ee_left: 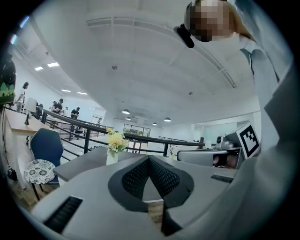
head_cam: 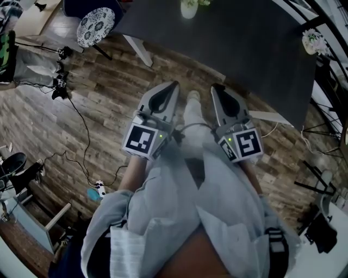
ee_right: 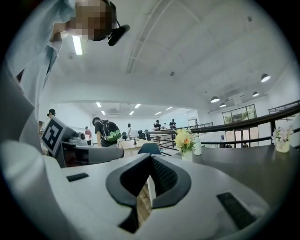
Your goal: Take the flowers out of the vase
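Note:
A small white vase (head_cam: 188, 10) with yellow flowers stands far off on the dark table (head_cam: 239, 49), at the top of the head view. The flowers (ee_left: 115, 139) rise from the vase (ee_left: 111, 157) beyond the left gripper's tips, and the same flowers (ee_right: 183, 139) appear in the right gripper view. My left gripper (head_cam: 173, 85) and right gripper (head_cam: 217, 87) are held side by side over the wood floor, short of the table's near edge. Both point toward the table, shut, with nothing between their jaws (ee_left: 149, 158) (ee_right: 151, 156).
A chair with a patterned round cushion (head_cam: 96, 26) stands left of the table. A second white pot of pale flowers (head_cam: 314, 40) sits at the table's right end. Tripods and cables (head_cam: 60, 81) lie on the floor at left; a railing (ee_left: 84, 126) runs behind the table.

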`<state>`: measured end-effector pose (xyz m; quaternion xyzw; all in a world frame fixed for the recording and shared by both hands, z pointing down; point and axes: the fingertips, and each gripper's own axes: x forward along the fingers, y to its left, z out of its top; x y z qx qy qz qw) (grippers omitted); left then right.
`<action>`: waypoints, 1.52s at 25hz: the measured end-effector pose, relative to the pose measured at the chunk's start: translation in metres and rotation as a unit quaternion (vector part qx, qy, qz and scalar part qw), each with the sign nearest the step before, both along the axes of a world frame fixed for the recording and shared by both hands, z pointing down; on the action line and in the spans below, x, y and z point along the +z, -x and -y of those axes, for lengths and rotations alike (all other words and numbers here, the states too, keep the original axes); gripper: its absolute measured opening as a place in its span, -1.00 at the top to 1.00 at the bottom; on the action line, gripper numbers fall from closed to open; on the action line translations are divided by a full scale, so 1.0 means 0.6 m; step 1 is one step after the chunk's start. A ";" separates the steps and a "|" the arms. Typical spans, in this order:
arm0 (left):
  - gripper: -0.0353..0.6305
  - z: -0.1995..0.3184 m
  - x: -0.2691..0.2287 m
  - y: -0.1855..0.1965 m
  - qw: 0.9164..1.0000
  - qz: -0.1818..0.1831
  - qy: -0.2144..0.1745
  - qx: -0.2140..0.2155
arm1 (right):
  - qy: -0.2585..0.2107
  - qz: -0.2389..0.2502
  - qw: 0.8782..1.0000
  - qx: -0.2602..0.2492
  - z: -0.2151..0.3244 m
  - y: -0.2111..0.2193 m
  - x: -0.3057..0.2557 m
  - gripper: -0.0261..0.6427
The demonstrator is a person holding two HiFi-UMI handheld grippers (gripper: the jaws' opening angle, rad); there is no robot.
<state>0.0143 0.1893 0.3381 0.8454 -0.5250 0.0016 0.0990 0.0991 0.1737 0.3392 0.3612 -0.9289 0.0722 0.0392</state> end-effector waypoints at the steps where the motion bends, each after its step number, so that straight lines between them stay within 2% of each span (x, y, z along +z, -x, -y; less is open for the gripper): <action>1: 0.89 0.012 0.001 0.001 1.000 0.003 -0.001 -0.003 | 0.000 0.001 1.000 -0.004 0.012 0.001 0.001 0.92; 12: 0.89 0.167 0.005 0.046 0.998 0.018 0.010 -0.051 | -0.001 0.005 0.999 -0.052 0.178 0.052 0.008 0.92; 21: 0.89 0.302 0.000 0.068 0.997 0.018 0.017 -0.078 | -0.015 -0.006 0.997 -0.076 0.315 0.057 -0.004 0.92; 27: 0.89 0.353 0.003 0.074 0.995 0.027 0.032 -0.096 | 0.016 0.007 0.997 -0.073 0.375 0.040 0.002 0.92; 31: 0.89 0.374 0.011 0.086 0.993 0.046 0.040 -0.102 | 0.029 0.010 0.997 -0.069 0.394 0.036 0.009 0.92; 38: 0.89 0.423 0.027 0.104 0.994 0.054 0.032 -0.092 | 0.029 0.009 0.999 -0.029 0.428 0.024 0.008 0.92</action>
